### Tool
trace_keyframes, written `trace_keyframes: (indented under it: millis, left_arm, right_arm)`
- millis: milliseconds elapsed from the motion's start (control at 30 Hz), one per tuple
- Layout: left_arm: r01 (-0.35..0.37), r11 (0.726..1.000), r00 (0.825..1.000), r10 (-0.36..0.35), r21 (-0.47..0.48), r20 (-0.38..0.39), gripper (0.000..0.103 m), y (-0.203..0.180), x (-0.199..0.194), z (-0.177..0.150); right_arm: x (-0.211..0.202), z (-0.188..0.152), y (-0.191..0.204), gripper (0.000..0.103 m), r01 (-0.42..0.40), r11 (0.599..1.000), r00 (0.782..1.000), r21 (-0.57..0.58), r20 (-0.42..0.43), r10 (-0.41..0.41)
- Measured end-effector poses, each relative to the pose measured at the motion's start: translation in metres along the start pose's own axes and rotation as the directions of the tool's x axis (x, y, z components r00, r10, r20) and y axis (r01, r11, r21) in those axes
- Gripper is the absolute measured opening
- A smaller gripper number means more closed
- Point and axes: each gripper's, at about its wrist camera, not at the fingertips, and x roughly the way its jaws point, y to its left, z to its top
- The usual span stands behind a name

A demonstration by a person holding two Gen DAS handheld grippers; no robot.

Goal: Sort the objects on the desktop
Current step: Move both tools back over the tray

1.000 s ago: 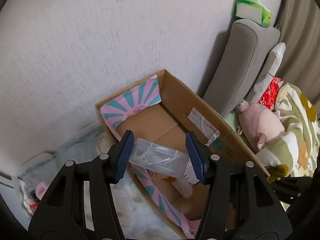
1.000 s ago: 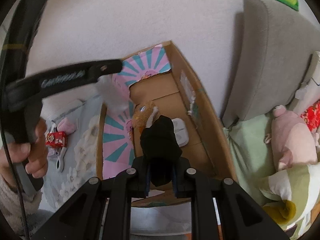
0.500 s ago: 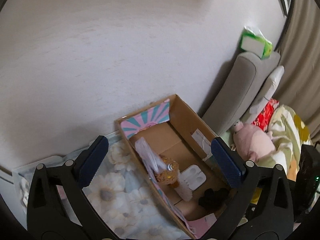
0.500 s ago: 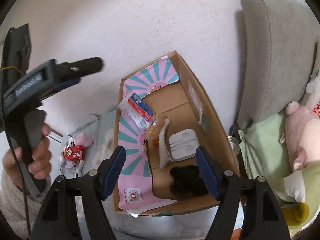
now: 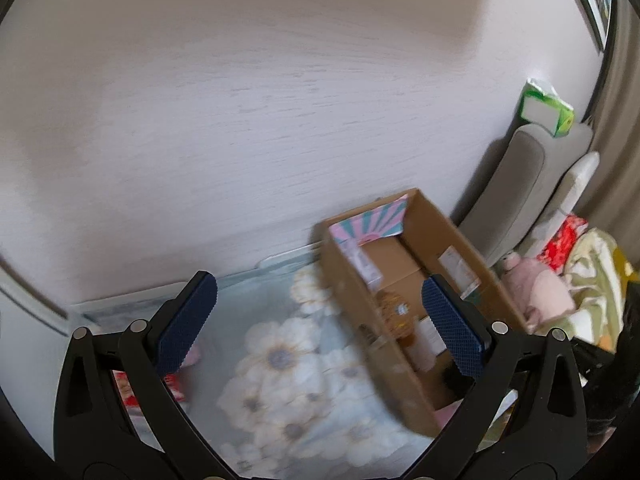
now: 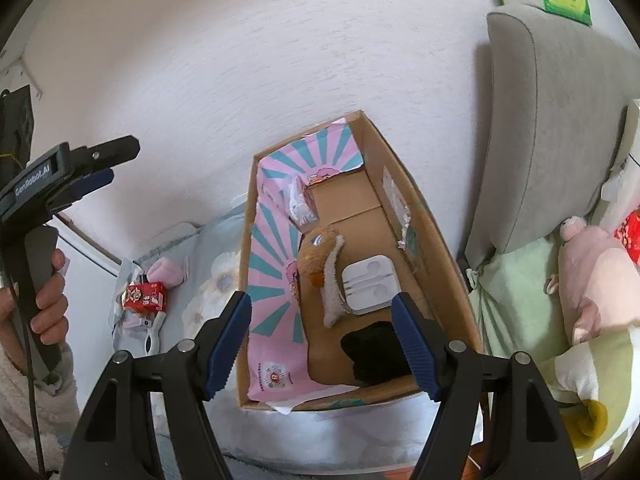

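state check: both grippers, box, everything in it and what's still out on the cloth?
left gripper: open, empty
right gripper: open, empty, above box
box: open-topped, upright
black cloth: in box, crumpled
white case: in box, lying flat
plush toy: in box, on its side
clear packet: in box, against the pink liner
red carton: on the cloth, outside box

Ahead of our right gripper (image 6: 322, 324) sits the cardboard box (image 6: 434, 248) on the table (image 6: 212, 276); inside, the plush toy (image 6: 326, 268) lies left of the earphone case (image 6: 370, 284), the dark cloth (image 6: 374, 354) nearest us. Left of the box lies a small carton (image 6: 143, 297).
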Motion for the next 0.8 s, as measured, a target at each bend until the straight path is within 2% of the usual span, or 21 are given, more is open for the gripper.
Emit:
trace_keyframes:
  millis: [233,467,667,800]
  left_arm:
    - [-0.078,0.997,0.996,0.077,0.024,0.04,0.102,0.012,-0.033,-0.019]
    - [-0.14,0.99,0.988,0.14,0.004,0.065,0.102,0.035,-0.063,-0.038]
    - [-0.193,0.977,0.979,0.198,-0.086,0.048,0.102,0.081,-0.086,-0.059]
    - [-0.272,0.948,0.961,0.277,-0.167,0.008,0.102,0.127,-0.099,-0.081]
  right_arm:
    - [-0.001,-0.004,0.023,0.069,-0.007,0.999,1.0,-0.05,-0.005,0.007]
    - [-0.001,-0.009,0.054,0.069,-0.03,0.992,1.0,-0.12,-0.008,0.03]
    - [0.011,-0.01,0.086,0.069,-0.066,0.979,0.997,-0.192,-0.038,0.06]
    - [0.024,-0.009,0.107,0.069,-0.096,0.966,0.994,-0.24,-0.066,0.083]
